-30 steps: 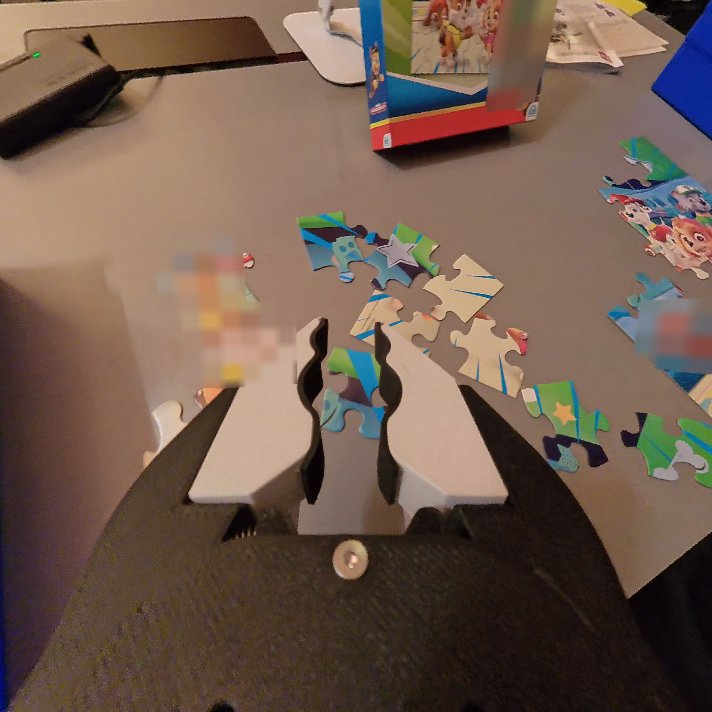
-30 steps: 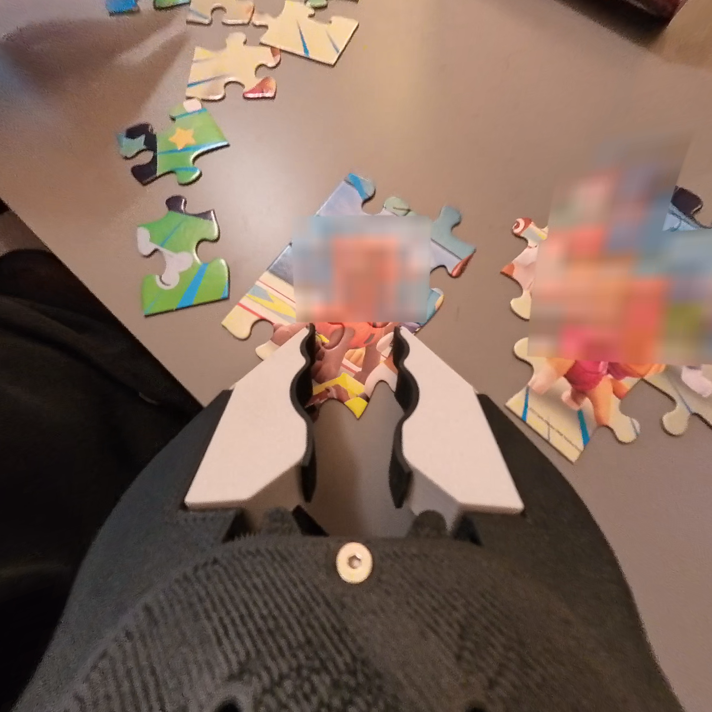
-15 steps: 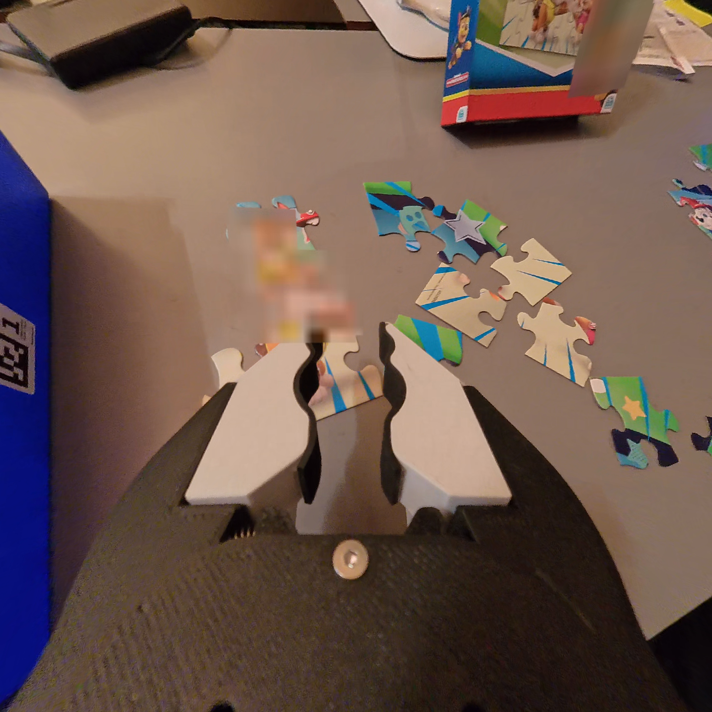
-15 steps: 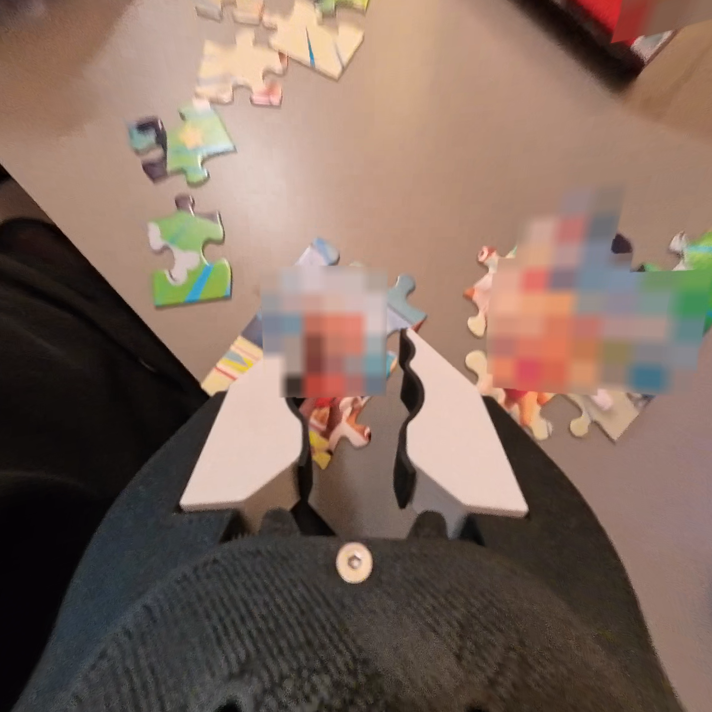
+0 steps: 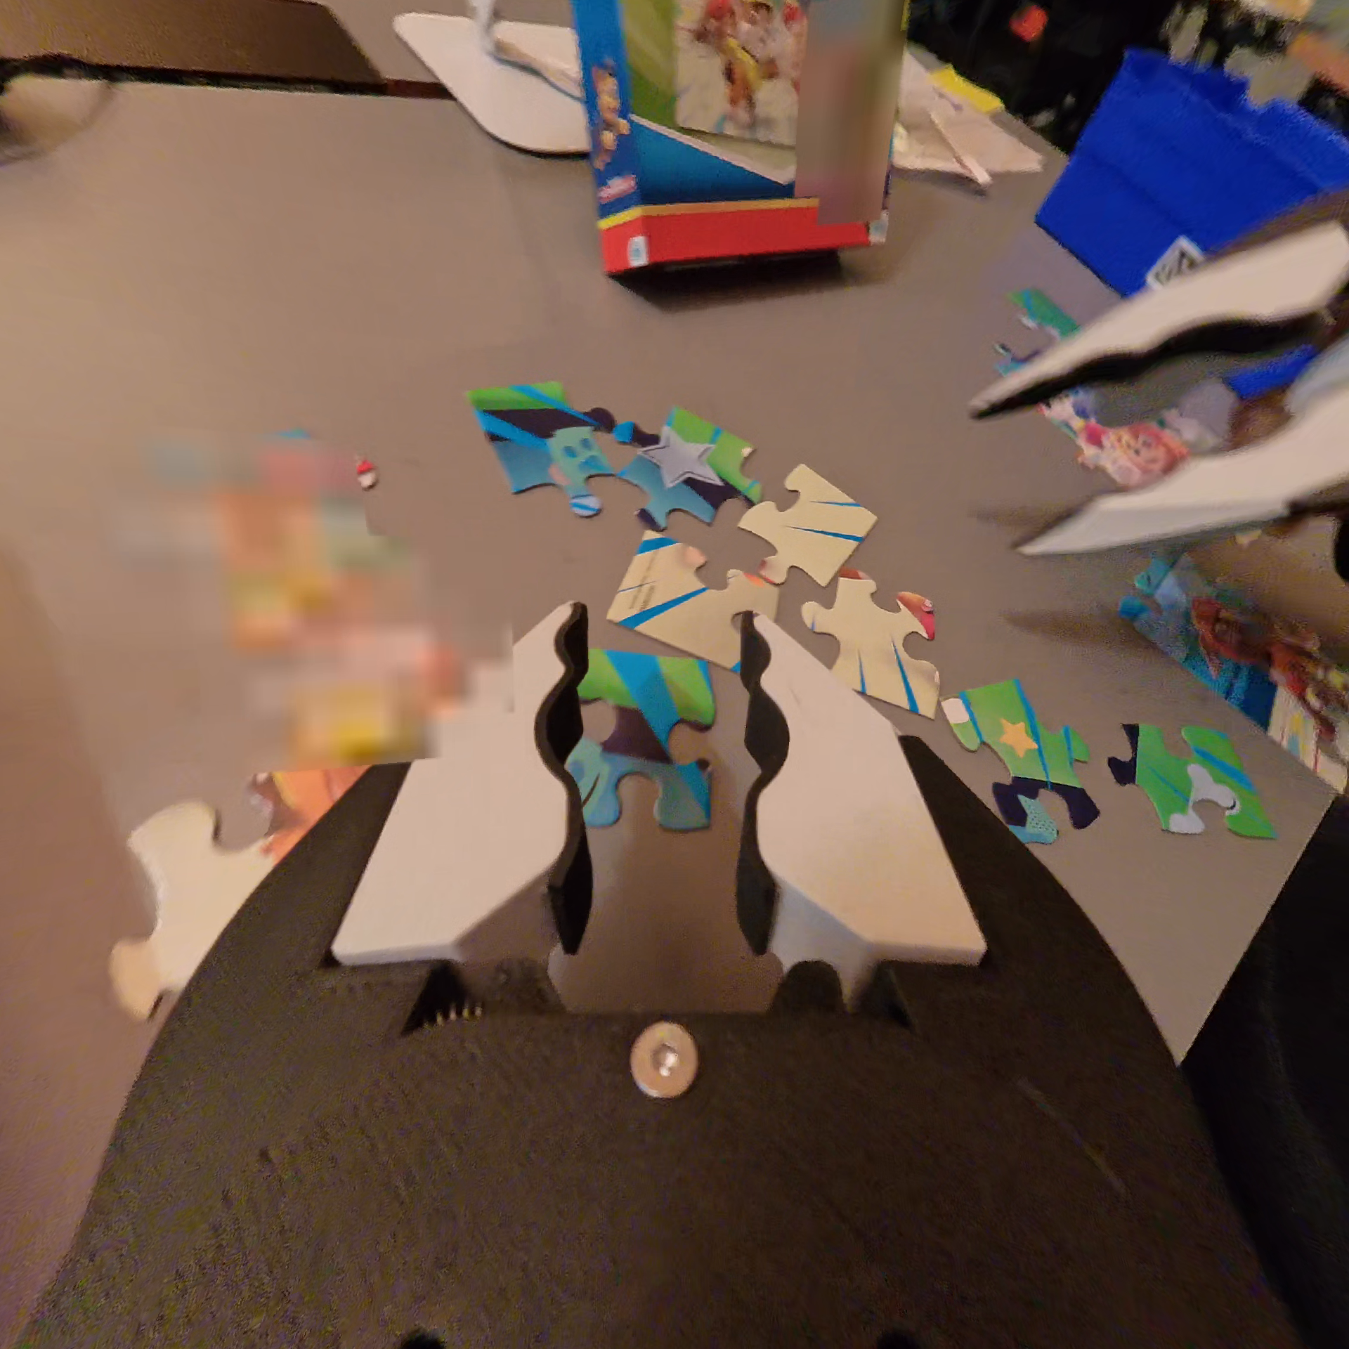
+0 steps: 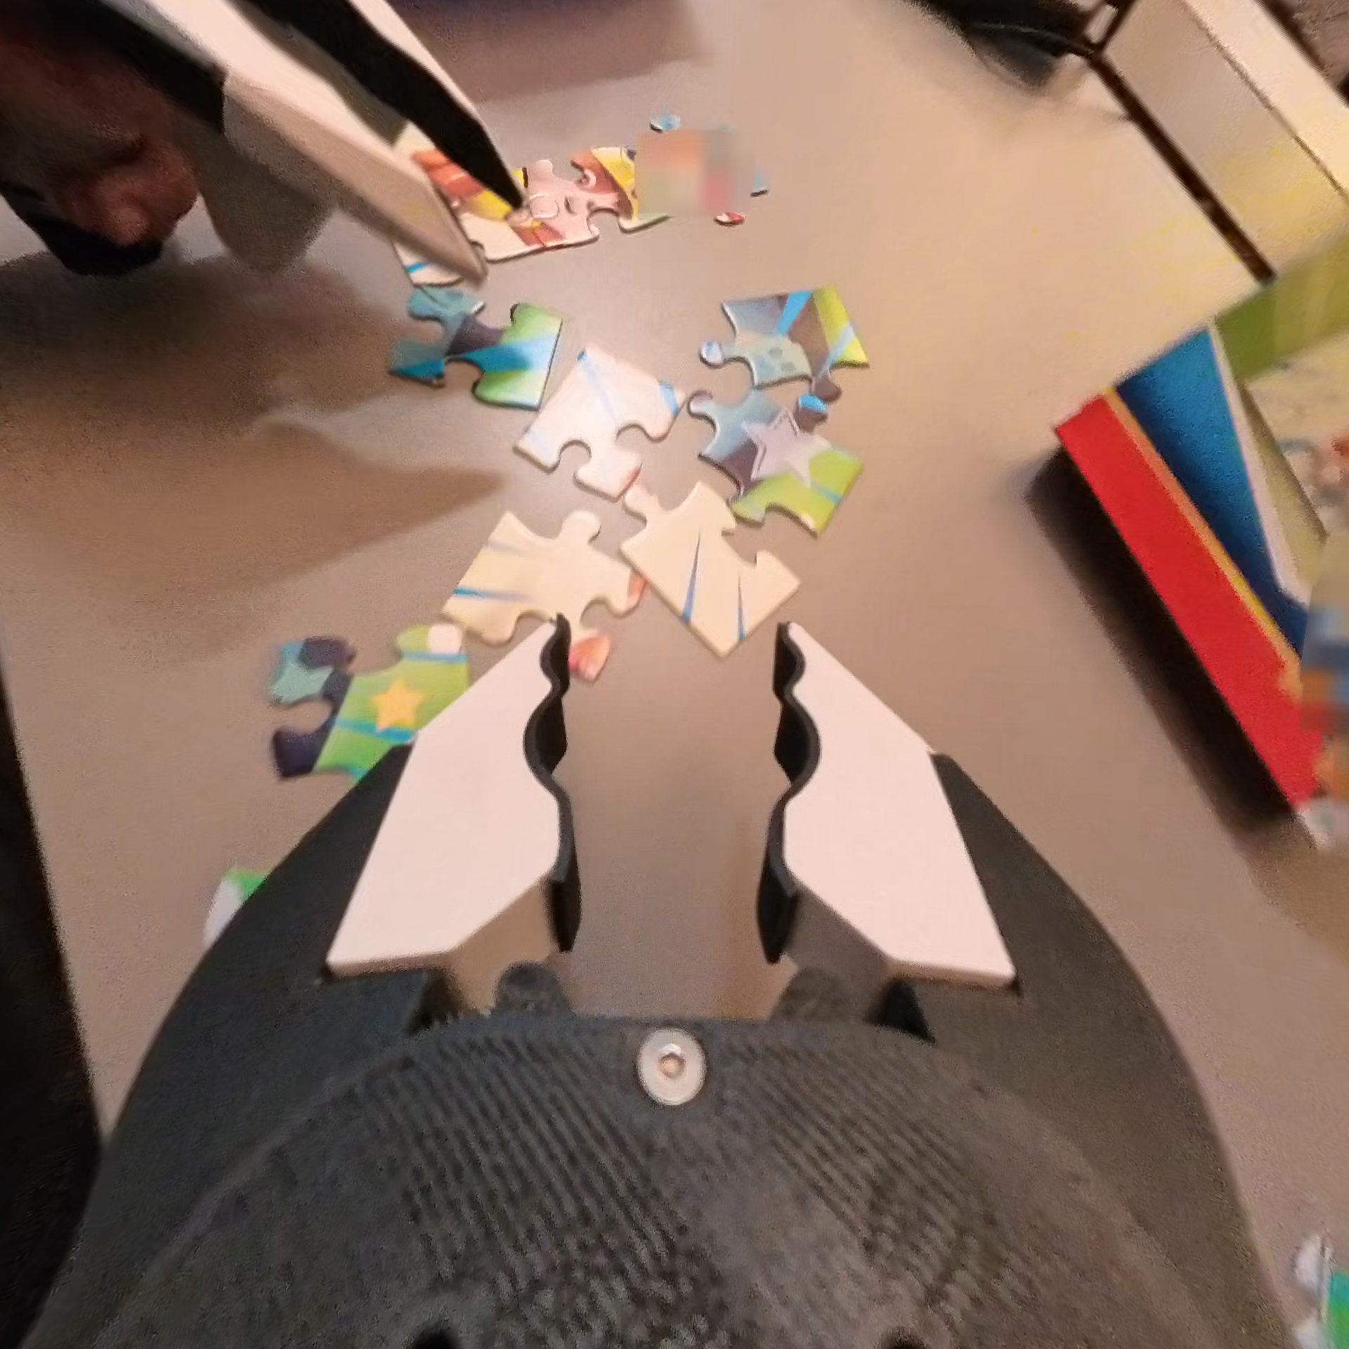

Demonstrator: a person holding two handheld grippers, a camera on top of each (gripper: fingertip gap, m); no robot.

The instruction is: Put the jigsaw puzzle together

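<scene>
puzzle box (image 5: 737,131): top cut off | blue bin (image 5: 1197,168): blurred, cropped | right view: motion-blurred

Left hand-held gripper (image 5: 660,635) jaws wider, right hand-held gripper (image 6: 670,642) likewise, now over loose pieces (image 6: 701,577)

On my grey table (image 5: 292,292) lie scattered puzzle pieces (image 5: 803,522), with the upright puzzle box (image 5: 737,124) and a blue bin (image 5: 1182,168) beyond.

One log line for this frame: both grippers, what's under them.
left gripper: open, over green-blue puzzle piece | right gripper: open, empty, over table
</scene>
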